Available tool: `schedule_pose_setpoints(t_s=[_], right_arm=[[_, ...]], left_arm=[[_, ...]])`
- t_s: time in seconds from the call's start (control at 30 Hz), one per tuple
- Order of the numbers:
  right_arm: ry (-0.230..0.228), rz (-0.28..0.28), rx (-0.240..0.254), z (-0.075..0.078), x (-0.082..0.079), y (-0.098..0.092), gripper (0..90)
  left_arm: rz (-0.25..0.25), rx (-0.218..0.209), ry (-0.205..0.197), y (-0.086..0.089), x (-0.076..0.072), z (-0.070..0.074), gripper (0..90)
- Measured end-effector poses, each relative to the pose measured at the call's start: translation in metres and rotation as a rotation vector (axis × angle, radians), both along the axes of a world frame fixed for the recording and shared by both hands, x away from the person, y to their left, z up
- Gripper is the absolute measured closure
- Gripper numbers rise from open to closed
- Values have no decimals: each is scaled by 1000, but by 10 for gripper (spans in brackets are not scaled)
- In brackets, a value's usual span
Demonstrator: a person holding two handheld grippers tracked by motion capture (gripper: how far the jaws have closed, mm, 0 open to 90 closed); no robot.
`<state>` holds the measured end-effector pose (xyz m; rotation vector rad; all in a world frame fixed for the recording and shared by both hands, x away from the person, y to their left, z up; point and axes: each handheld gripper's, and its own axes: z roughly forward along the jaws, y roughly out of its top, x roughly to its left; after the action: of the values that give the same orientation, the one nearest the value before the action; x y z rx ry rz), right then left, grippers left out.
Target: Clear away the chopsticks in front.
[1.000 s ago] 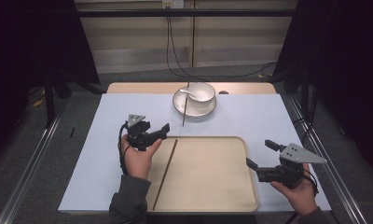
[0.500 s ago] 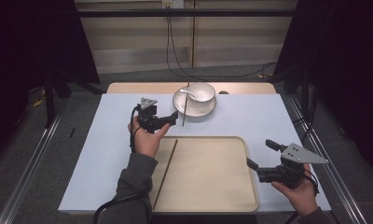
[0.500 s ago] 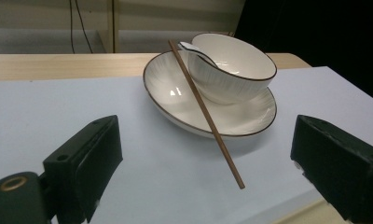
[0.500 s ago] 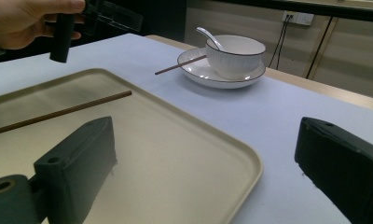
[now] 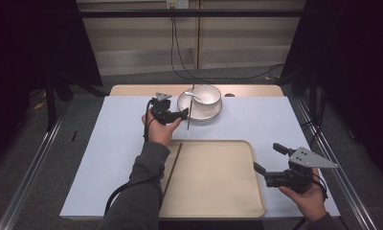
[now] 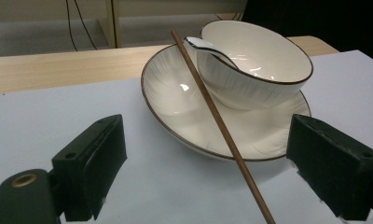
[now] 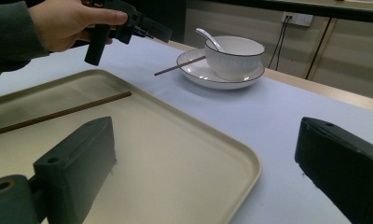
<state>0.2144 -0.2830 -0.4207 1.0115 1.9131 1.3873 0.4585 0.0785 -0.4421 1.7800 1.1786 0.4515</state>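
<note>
My left gripper (image 5: 182,114) hangs just short of the chopstick (image 6: 217,119) that leans on the plate (image 6: 175,105), its jaws apart after a small closing twitch, with nothing pinched; the stick's near end crosses the gap between them, untouched. I hold low and level so the jaws can straddle that raised stick where it clears the cloth. Its mate (image 5: 173,165) lies on the tray's (image 5: 218,211) left edge, so I judge this one is bound there too. The bowl (image 5: 206,94) and spoon (image 5: 191,95) sit on the plate at the far side. My right gripper (image 5: 268,160) waits open over the tray's right rim.
</note>
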Motion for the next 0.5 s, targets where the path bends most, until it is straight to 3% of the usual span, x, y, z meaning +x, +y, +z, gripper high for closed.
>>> schedule_pose_setpoints(t_s=[0.2, 0.5], right_arm=[[2, 4, 1, 0, 0, 0, 48], [1, 5, 2, 0, 1, 0, 48]], left_arm=[[10, 0, 35, -3, 13, -9, 129], [-2, 21, 31, -11, 25, -8, 192]])
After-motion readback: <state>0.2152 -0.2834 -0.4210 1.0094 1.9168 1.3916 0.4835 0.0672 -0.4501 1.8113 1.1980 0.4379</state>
